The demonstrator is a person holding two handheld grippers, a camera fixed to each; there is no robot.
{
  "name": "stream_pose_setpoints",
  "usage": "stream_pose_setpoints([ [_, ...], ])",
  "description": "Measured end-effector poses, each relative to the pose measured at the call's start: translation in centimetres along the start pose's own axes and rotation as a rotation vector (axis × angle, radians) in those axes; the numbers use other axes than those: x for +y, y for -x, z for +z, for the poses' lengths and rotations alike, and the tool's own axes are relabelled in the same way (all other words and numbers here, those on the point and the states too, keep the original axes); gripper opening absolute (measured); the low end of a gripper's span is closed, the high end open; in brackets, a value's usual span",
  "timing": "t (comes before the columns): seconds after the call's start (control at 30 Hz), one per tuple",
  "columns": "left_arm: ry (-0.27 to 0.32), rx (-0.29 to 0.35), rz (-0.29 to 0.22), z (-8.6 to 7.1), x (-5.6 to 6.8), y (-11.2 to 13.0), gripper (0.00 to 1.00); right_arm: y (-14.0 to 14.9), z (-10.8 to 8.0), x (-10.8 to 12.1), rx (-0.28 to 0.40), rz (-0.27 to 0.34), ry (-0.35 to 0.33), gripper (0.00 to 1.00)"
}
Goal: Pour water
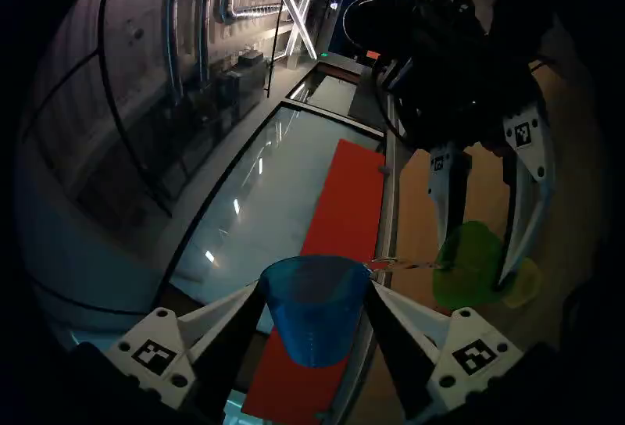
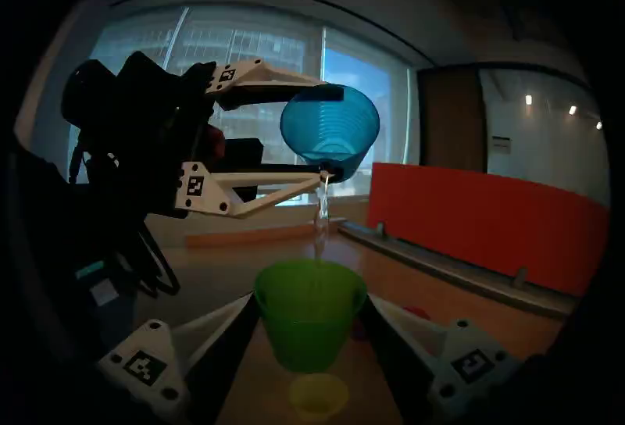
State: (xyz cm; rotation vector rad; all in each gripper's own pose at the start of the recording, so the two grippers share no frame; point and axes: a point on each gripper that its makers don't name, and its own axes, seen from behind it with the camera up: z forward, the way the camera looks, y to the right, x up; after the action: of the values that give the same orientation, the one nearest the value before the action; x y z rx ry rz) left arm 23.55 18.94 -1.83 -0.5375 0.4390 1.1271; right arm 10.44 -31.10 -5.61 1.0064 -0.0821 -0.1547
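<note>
Left gripper view: the left gripper (image 1: 316, 294) is pinching the tilted blue cup (image 1: 316, 323), sending a thin water stream (image 1: 400, 264) into the green cup (image 1: 467, 265). Right gripper view: the right gripper (image 2: 310, 304) is squeezing the green cup below the blue cup, above the table (image 2: 437, 292).

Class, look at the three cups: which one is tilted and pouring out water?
The blue cup: it is tilted, and a thin stream of water runs from its rim into the green cup. The green cup and the yellow cup both stand upright.
</note>
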Motion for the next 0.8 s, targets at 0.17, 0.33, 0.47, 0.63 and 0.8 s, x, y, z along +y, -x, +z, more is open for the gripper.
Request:
stream_pose_setpoints([
  [0.17, -0.002, 0.001, 0.012, -0.15, -0.12, -0.08, 0.86, -0.04, 0.05, -0.12, -0.002, -0.007, 0.001, 0.9],
  [0.33, -0.005, 0.003, 0.024, -0.24, -0.17, -0.13, 0.86, -0.04, 0.07, -0.21, -0.002, -0.007, 0.0, 0.9],
  [0.47, -0.006, 0.004, 0.035, -0.32, -0.28, -0.05, 0.86, -0.12, 0.07, -0.22, -0.002, -0.008, 0.0, 0.9],
  [0.63, -0.006, 0.008, 0.048, -0.34, -0.34, -0.17, 0.87, -0.15, 0.07, -0.26, -0.002, -0.009, 0.0, 0.9],
  [0.8, -0.003, 0.014, 0.058, -0.42, -0.39, -0.42, 0.87, -0.25, 0.08, -0.29, -0.001, -0.01, 0.001, 0.9],
])
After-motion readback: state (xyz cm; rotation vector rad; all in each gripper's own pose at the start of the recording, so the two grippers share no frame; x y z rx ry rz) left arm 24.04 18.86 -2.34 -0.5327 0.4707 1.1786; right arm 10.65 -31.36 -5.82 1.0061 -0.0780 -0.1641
